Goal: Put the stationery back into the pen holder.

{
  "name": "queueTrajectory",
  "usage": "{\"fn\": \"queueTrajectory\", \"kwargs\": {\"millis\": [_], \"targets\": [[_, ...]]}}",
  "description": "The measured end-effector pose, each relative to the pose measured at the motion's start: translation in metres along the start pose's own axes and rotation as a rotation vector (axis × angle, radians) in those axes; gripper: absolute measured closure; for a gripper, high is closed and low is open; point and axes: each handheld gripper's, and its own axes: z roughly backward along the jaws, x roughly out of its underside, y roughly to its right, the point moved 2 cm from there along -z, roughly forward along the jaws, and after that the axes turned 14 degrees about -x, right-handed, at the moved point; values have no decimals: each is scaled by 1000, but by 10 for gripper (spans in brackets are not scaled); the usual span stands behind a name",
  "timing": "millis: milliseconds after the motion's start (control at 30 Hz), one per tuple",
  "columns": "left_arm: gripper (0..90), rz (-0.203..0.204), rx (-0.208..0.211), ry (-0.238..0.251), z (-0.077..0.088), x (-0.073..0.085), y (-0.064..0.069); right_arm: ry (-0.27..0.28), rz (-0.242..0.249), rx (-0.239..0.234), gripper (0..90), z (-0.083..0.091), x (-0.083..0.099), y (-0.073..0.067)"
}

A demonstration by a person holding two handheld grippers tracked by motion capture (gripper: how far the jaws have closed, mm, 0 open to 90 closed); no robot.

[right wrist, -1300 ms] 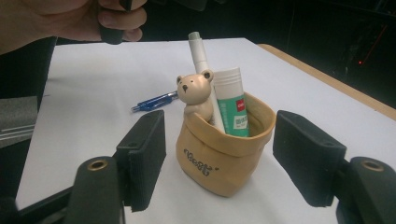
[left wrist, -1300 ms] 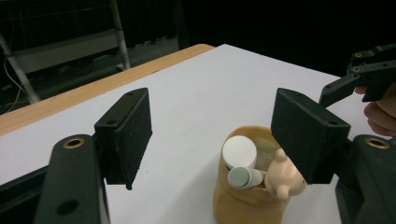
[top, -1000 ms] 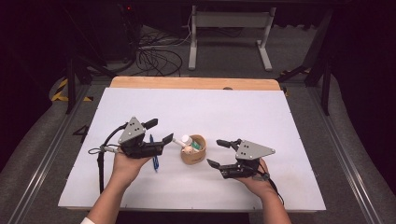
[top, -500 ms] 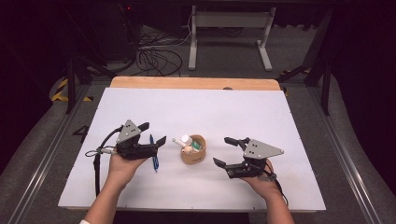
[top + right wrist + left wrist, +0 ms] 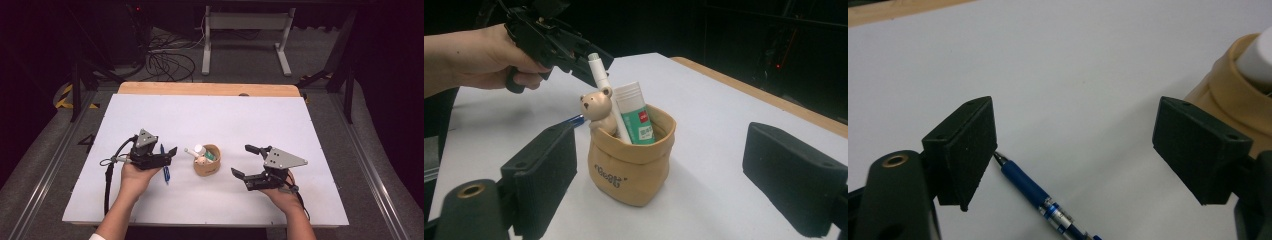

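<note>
Desk [image 5: 150, 115], white-topped, high view: tan fabric pouch [image 5: 207, 166] mid-desk toward the near edge, between both grippers. Left gripper view: left gripper [image 5: 1075, 145], jaws just widening, spread over slim blue pen [image 5: 1033, 192] lying flat. Right gripper view: right gripper [image 5: 659, 170], jaws just widening, flanking pouch [image 5: 631, 160], untouched.

- We see a white table top [image 5: 210, 120] with a bare wooden strip [image 5: 207, 89] along its far edge.
- A tan pouch-shaped holder [image 5: 207, 167] stands upright near the middle of the white surface.
- A blue pen [image 5: 165, 167] lies flat on the white surface, left of the holder and apart from it.
</note>
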Motion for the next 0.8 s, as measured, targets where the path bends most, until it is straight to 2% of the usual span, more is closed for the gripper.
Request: {"fn": "queueTrajectory", "kwargs": {"millis": [133, 333, 500, 600, 800], "targets": [[209, 24, -37, -28, -4, 1, -1, -5, 7, 4, 142, 0, 0, 0], [240, 23, -63, -82, -13, 4, 0, -13, 5, 12, 135, 0, 0, 0], [264, 36, -59, -104, -18, 5, -2, -10, 4, 11, 130, 0, 0, 0], [281, 36, -77, -116, -20, 6, -4, -10, 1, 14, 129, 0, 0, 0], [339, 27, -88, -160, -25, 10, -3, -10, 4, 13, 129, -1, 0, 1]]}}
